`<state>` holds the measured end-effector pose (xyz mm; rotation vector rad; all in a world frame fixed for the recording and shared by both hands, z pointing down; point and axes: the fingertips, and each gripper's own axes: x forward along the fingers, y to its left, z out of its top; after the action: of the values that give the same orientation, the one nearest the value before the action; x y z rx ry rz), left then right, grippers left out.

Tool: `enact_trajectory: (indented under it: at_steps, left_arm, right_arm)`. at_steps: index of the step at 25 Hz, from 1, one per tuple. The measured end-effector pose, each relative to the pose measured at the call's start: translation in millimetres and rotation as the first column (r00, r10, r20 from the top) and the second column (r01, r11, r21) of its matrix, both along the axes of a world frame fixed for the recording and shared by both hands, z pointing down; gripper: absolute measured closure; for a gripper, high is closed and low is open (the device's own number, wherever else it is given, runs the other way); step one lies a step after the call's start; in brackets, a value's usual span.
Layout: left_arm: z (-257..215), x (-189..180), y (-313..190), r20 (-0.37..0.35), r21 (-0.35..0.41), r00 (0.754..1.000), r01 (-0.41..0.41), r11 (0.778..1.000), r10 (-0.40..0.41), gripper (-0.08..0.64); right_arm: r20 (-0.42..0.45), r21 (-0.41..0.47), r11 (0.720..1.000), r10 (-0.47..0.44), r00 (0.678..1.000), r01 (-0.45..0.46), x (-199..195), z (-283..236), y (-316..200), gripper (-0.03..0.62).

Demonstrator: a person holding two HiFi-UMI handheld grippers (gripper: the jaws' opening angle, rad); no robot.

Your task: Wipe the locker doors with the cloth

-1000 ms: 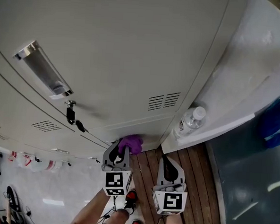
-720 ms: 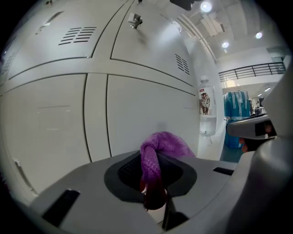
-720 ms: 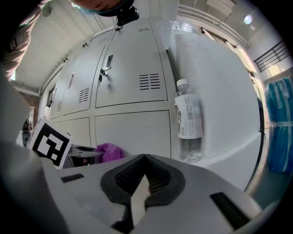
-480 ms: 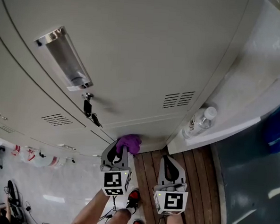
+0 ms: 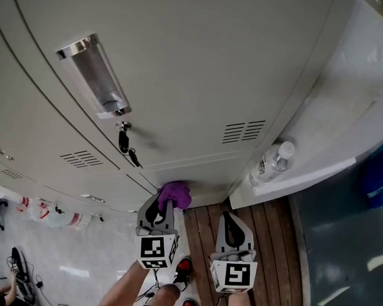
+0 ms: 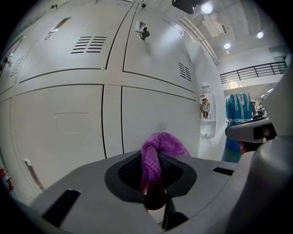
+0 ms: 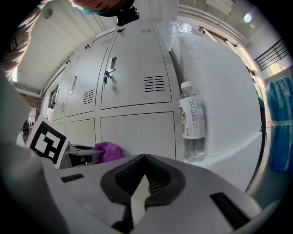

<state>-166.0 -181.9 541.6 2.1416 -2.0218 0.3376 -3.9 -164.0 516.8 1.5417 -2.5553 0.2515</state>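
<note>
A purple cloth [image 5: 175, 195] is pinched in my left gripper [image 5: 163, 208], whose jaws are shut on it. In the left gripper view the cloth [image 6: 158, 151] bunches up out of the jaws, close to a lower grey locker door [image 6: 155, 114]. In the head view the cloth sits at the bottom edge of the locker doors [image 5: 183, 84]. My right gripper [image 5: 234, 230] hangs beside the left one over the wooden floor, shut with nothing in it. From the right gripper view the cloth [image 7: 106, 151] shows at the left, apart from those jaws.
A clear water bottle [image 5: 272, 160] stands on a white ledge [image 5: 320, 170] right of the lockers, also in the right gripper view as the bottle [image 7: 192, 123]. Keys [image 5: 126, 144] hang from a lock under a metal handle recess [image 5: 93, 72]. Wooden floor planks [image 5: 270, 238] lie below.
The view has shifted so the handle recess and keys sit further right and higher. The cloth and both grippers hold almost the same place, the left one edging slightly up.
</note>
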Motion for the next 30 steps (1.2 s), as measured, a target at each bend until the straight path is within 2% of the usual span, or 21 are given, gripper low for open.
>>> enact_trajectory:
  at_steps: [11, 18, 23, 30]
  left_arm:
    - [-23, 36, 33, -0.014, 0.022, 0.997, -0.074, 0.997, 0.074, 0.486]
    - [-27, 82, 44, -0.022, 0.034, 0.986, -0.164, 0.986, 0.165, 0.486]
    - [-9, 113, 38, -0.015, 0.028, 0.973, -0.231, 0.973, 0.231, 0.486]
    - [37, 143, 16, 0.009, 0.022, 0.952, -0.306, 0.952, 0.305, 0.488]
  right_arm:
    - [-0.019, 0.034, 0.999, 0.033, 0.999, -0.033, 26, -15, 25, 0.577]
    - [-0.024, 0.038, 0.995, 0.090, 0.996, -0.089, 58, -14, 43, 0.577]
    - [-0.028, 0.027, 0.991, 0.131, 0.991, -0.131, 81, 9, 42, 0.577]
    - [-0.044, 0.001, 0.984, 0.180, 0.983, -0.181, 103, 68, 22, 0.577]
